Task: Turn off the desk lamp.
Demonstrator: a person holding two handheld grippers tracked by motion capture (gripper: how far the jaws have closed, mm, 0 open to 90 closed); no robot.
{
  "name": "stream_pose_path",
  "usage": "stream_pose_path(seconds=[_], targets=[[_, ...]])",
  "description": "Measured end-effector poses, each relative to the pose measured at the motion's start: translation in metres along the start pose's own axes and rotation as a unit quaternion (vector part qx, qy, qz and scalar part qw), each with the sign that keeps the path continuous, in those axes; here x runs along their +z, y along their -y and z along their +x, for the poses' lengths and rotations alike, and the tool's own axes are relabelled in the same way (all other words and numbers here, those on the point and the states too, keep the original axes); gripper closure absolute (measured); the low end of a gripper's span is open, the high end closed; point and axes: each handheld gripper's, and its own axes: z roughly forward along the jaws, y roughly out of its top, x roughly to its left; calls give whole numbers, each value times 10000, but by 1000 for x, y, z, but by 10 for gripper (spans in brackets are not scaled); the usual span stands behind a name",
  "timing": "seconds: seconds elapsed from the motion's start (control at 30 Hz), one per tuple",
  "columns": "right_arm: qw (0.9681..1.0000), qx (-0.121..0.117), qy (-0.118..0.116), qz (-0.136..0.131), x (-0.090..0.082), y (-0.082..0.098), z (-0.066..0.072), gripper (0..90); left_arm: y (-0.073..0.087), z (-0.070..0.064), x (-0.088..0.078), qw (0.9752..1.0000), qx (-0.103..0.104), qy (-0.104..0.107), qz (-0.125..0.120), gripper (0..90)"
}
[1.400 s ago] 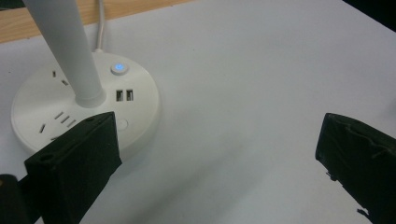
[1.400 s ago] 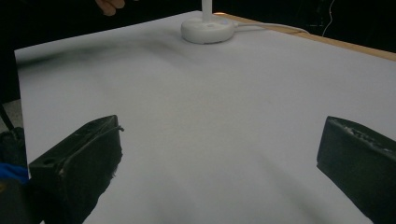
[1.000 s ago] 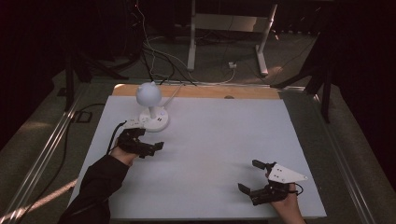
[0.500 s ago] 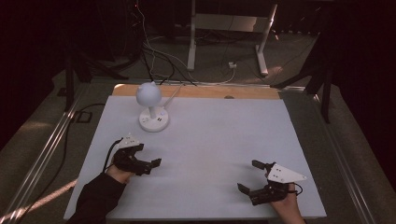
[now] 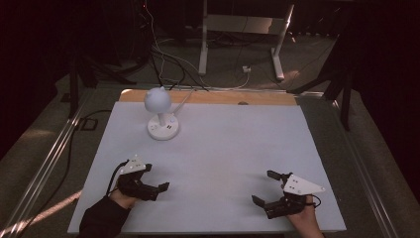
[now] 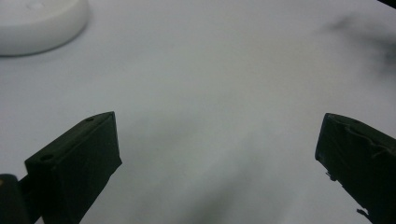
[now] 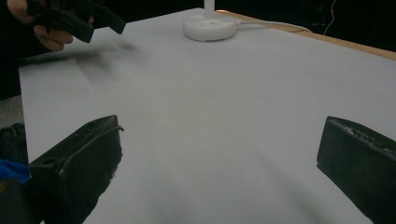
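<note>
Both the left gripper [image 5: 157,179] and right gripper [image 5: 265,187] gape wide and empty, well short of the globe lamp [image 5: 161,115]; a careless reach might topple it.

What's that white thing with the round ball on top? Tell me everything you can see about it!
It looks like a small white lamp. A smooth round head sits on a short thin stem that stands upright on a flat round base with small dark marks on top. It seems to be plastic. It stands on the far left part of the white table. A white cable runs from the base toward the table's far edge. Neither gripper touches it.
</note>
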Motion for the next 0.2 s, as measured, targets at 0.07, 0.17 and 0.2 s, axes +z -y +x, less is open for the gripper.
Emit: stream_pose_path(seconds=[0.07,0.17,0.2], targets=[[10000,0,0,-9,0,0,0,0,1,0,2,10000,35,42,33,6],[10000,12,-6,-8,0,0,0,0,1,0,2,10000,37,85,14,6],[10000,2,-7,-4,0,0,0,0,1,0,1,10000,55,74,-5,6]])
